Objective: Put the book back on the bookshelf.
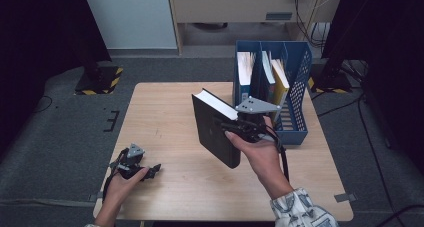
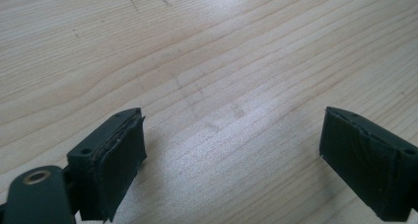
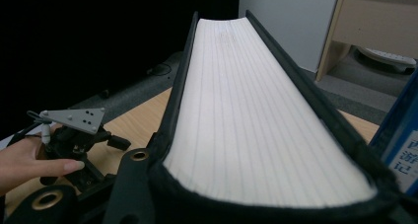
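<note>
One thick black book clamped in your right gripper: stiff, probably heavy, so grip near its spine; left gripper gapes empty.

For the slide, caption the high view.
Right gripper holds a thick black book upright above the wooden table, beside the blue file rack; left gripper rests open.

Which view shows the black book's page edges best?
The right gripper view: the black book runs lengthwise away from the camera, its white page block seen close between the covers. The high view shows the book whole but small, held above the table. The left gripper view shows bare tabletop.
</note>
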{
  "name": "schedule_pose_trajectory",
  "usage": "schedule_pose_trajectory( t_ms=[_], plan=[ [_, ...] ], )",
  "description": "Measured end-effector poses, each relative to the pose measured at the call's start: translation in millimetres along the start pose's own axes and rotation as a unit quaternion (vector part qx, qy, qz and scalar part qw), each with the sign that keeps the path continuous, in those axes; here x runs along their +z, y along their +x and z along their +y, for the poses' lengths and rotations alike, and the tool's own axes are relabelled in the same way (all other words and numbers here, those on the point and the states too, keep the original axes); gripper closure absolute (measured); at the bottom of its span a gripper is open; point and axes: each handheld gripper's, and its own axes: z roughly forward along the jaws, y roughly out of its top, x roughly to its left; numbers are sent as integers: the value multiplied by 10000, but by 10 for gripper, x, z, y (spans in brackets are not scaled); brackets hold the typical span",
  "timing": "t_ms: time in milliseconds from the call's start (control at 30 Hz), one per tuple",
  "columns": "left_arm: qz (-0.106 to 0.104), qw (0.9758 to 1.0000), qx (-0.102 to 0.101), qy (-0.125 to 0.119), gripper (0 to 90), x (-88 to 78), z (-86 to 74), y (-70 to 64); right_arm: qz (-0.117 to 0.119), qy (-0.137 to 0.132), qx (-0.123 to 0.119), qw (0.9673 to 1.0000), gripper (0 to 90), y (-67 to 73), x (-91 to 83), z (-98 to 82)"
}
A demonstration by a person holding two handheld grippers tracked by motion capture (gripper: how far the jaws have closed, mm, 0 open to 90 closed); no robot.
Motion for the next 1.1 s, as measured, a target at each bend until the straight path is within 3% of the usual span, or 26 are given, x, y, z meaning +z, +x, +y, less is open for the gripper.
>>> schedule_pose_trajectory(
  t_ms=[1100],
  plan=[
    [13,10000,27,33,90,33,-20,-23,-268,-44,186,9995,536,-237,-689,-140]
  ],
)
